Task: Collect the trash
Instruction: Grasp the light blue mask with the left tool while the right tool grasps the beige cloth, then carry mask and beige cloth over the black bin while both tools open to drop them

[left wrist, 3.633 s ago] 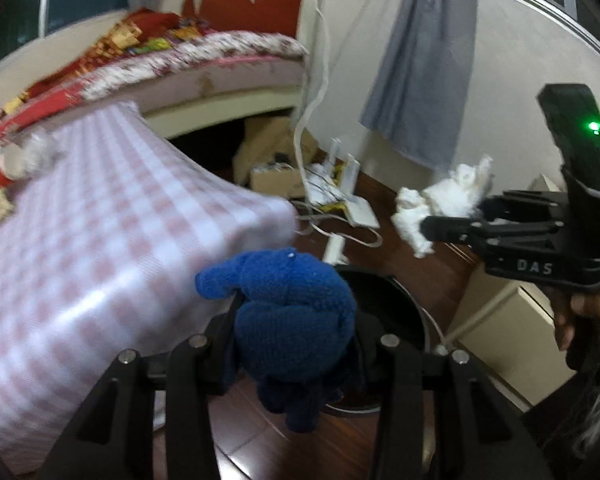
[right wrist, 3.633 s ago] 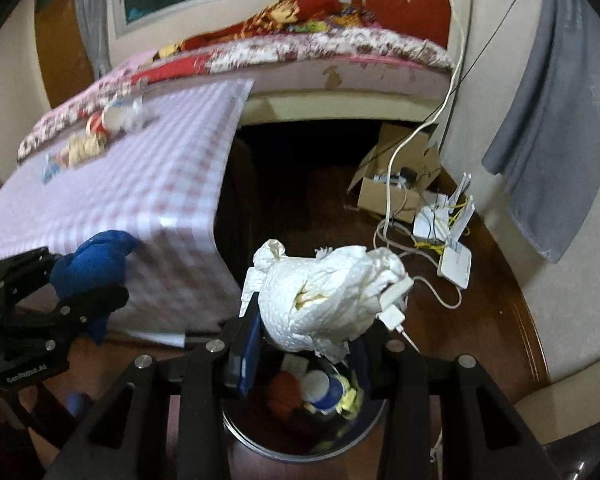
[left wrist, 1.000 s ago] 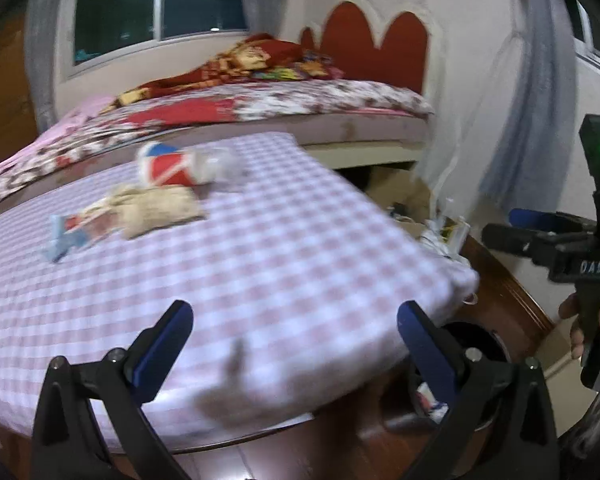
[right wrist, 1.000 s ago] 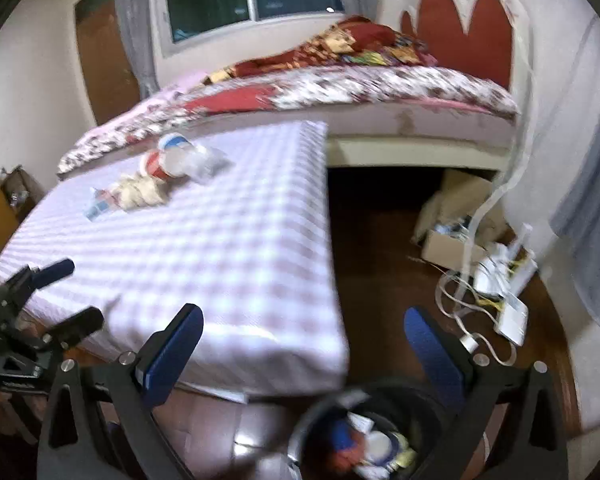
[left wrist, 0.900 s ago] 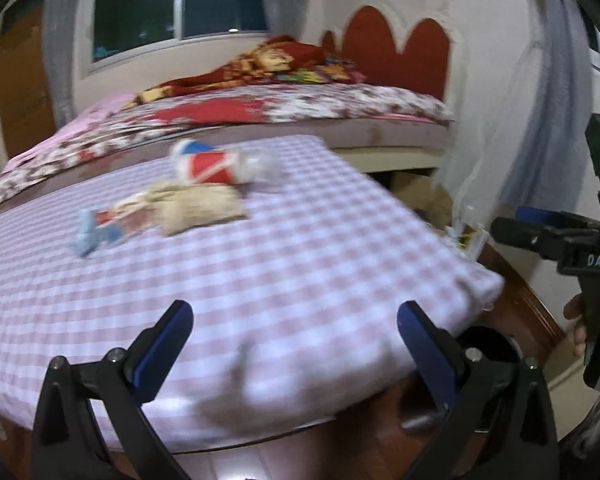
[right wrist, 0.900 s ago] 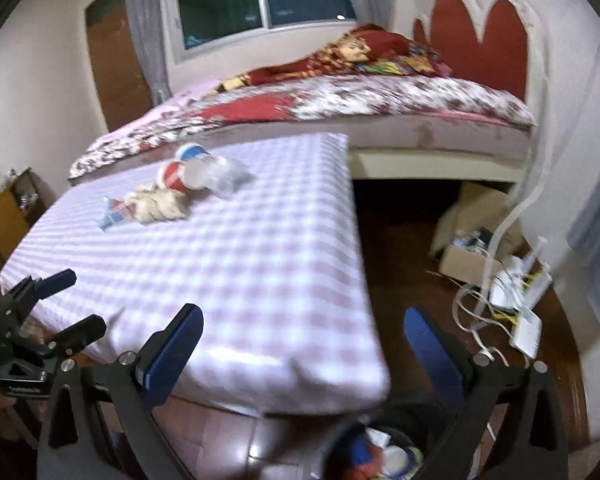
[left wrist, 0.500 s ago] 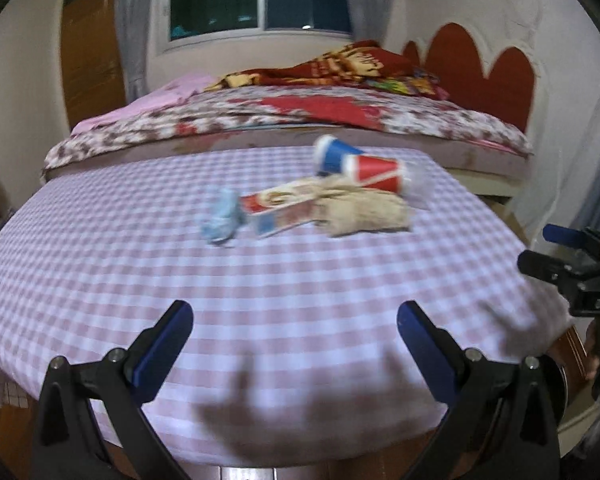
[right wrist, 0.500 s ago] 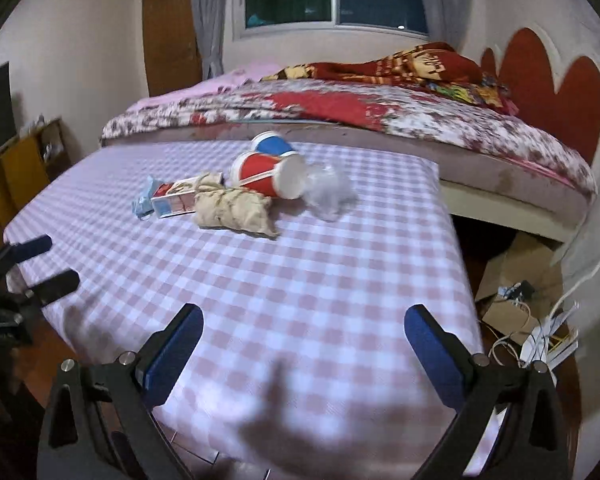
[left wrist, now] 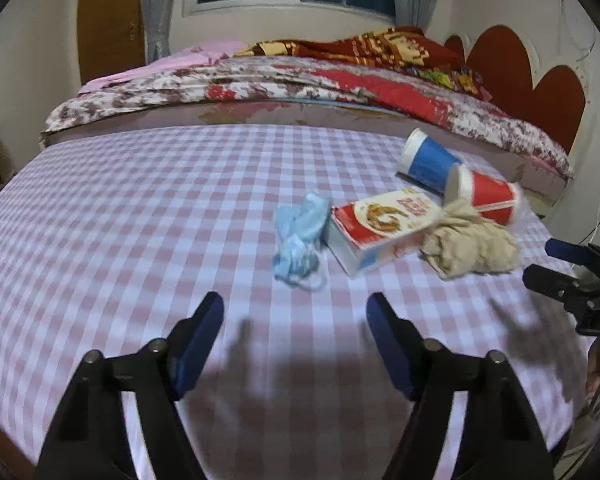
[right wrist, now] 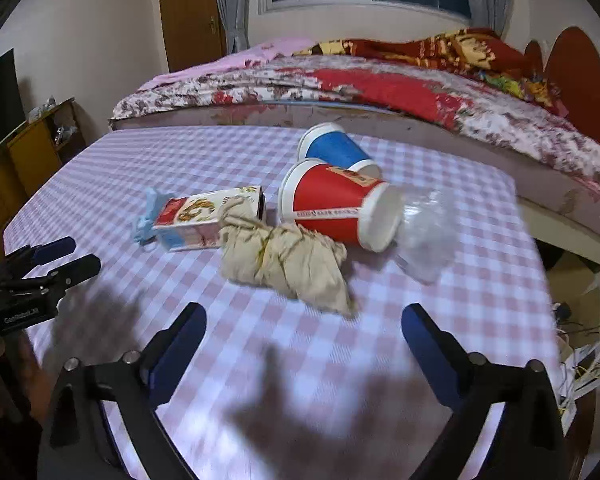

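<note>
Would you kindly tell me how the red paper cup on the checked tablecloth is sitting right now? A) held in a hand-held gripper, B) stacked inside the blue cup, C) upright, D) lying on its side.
D: the red paper cup lies on its side on the checked tablecloth, beside the blue cup, with no hand-held gripper touching it.

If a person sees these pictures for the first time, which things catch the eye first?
A small heap of rubbish on the checked tablecloth: a red cup and a blue cup lying on their sides, a beige cloth bundle in front. Both open claws point at it.
</note>
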Motion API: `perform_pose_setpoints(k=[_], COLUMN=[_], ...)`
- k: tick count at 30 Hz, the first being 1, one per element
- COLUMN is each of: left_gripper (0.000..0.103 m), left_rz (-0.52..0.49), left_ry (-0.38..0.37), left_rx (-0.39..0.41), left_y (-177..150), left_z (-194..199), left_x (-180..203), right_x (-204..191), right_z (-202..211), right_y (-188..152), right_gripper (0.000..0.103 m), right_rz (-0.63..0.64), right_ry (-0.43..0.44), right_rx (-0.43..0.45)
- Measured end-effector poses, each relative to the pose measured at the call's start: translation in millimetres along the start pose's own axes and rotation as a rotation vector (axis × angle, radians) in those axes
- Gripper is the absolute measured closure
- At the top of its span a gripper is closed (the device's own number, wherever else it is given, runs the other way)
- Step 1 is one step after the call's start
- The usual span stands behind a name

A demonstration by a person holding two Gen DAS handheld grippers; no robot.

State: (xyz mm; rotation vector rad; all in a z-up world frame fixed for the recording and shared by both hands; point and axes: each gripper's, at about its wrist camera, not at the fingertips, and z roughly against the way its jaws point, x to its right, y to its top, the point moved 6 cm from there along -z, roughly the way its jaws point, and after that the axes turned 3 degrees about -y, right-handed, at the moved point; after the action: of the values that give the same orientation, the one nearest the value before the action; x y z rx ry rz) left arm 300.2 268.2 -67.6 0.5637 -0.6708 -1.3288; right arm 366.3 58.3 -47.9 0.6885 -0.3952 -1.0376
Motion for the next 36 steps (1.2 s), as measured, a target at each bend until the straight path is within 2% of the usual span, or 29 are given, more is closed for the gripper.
perform_pose_setpoints(k=[4, 8, 10, 13, 14, 15, 19, 21, 28, 36], left_gripper=[0.034, 0.04, 0.043, 0.054, 0.061, 0.072, 0.077, 0.077, 0.077, 0.077], left_rz=[-0.024, -0.04, -0.049, -0.048, -0.051, -0.051, -0.037, -0.031, -0.012, -0.039], left_ry=[-0.01, -0.025, -0.033, -0.052, -0.058, -0.066, -0.086, -0.089, -0.101, -0.131], left_rx=[-0.038, -0.069, -0.091, -0.123, -0.116, -0.117, -0.102, -0.081, -0.029, 0.001], left_y=[11.6, 17.2, 19.4, 20.9, 22.8, 23.0, 22.5, 19.8, 0.2, -21.5], left_z=[-26.2, -43.4, -52.3, -61.7, -61.4, -61.2, -54.3, -44.1, -1.0, 38.8], left_x=[-2.4, -4.0, -4.7, -5.5, -5.2, -5.3, -6.1, -6.4, -2.9, 26.7], right_x=[-0.7, -3.5, -5.4, -9.0, -10.1, -11.4, -17.1, -19.0, -19.0, -9.4], right_z=[-24.4, -49.9, -57.6, -63.5, -63.0, -62.0, -56.7, -49.7, -12.0, 44.2], right_y=[10.5, 15.2, 14.8, 13.2, 13.0, 12.5, 9.3, 6.0, -9.6, -30.0], right_gripper=[0.011, 0.015, 0.023, 0.033, 0.035, 0.041, 0.066, 0.071, 0.072, 0.072], right_rz=[-0.013, -0.013, -0.015, -0.03, -0.033, -0.039, -0.046, -0.052, -0.077, -0.089], right_ry=[0.014, 0.025, 0.035, 0.057, 0.055, 0.059, 0.063, 0.073, 0.062, 0.027], right_rx=[-0.025, -0.078, -0.094, -0.103, -0.097, -0.093, -0.083, -0.075, -0.031, 0.025])
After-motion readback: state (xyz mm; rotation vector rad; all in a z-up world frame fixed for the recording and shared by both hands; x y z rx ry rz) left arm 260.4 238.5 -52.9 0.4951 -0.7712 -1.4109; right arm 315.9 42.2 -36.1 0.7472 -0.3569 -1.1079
